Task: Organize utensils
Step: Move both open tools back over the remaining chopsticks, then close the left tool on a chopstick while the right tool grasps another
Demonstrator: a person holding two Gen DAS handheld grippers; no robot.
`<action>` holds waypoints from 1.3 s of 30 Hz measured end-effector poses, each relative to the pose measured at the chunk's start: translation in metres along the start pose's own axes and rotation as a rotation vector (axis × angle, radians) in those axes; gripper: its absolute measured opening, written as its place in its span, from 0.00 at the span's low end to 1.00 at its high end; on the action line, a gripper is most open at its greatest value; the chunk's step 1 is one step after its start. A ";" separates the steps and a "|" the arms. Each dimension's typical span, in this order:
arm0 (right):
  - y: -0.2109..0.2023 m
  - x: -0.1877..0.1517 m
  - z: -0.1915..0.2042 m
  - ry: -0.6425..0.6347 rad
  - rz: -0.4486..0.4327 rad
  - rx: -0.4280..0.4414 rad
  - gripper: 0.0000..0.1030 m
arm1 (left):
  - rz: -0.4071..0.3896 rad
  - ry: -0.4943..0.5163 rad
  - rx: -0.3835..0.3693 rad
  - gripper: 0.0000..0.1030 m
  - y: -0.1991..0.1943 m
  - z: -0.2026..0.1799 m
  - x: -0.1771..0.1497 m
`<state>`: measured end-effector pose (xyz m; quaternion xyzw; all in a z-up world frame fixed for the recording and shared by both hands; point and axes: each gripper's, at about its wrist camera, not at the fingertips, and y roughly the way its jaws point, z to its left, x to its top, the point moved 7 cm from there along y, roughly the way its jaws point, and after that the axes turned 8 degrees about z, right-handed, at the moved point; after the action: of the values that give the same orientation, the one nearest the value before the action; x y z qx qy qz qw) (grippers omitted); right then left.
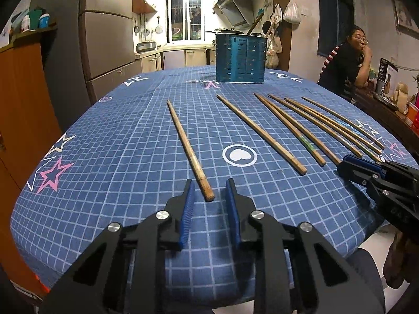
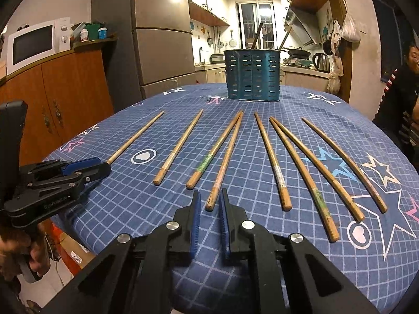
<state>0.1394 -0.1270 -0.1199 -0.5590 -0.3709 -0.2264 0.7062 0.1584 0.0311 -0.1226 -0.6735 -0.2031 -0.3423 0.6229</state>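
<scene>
On the bench (image 2: 131, 196) with its blue checked cloth, eight wooden chopsticks (image 2: 272, 162) lie in a fan before both tongs.

At the upper middle of the frame stands the blue slotted holder (image 2: 252, 74), well apart from the chopsticks. The left tongs (image 1: 209, 188) are apart, with the thick end of the leftmost chopstick (image 1: 188, 146) between the tips. The right tongs (image 2: 210, 198) are slightly apart, just beside another chopstick end (image 2: 209, 205).
</scene>
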 end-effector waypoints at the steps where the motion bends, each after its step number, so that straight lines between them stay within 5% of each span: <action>1: 0.000 0.000 0.000 0.000 -0.001 -0.002 0.16 | -0.003 -0.001 -0.003 0.20 0.000 -0.001 -0.001; 5: -0.002 -0.002 -0.001 0.012 -0.015 -0.008 0.08 | -0.014 -0.005 0.000 0.07 -0.001 -0.001 -0.002; 13: -0.019 -0.002 -0.005 0.020 -0.079 -0.026 0.07 | -0.025 -0.023 -0.009 0.07 -0.010 0.002 -0.004; 39: -0.127 0.051 -0.004 -0.056 -0.327 -0.057 0.07 | -0.301 0.006 0.024 0.06 -0.131 0.003 0.056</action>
<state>0.0788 -0.1604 -0.0012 -0.5170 -0.4701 -0.3329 0.6332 0.1056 0.0439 0.0085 -0.6269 -0.3041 -0.4314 0.5731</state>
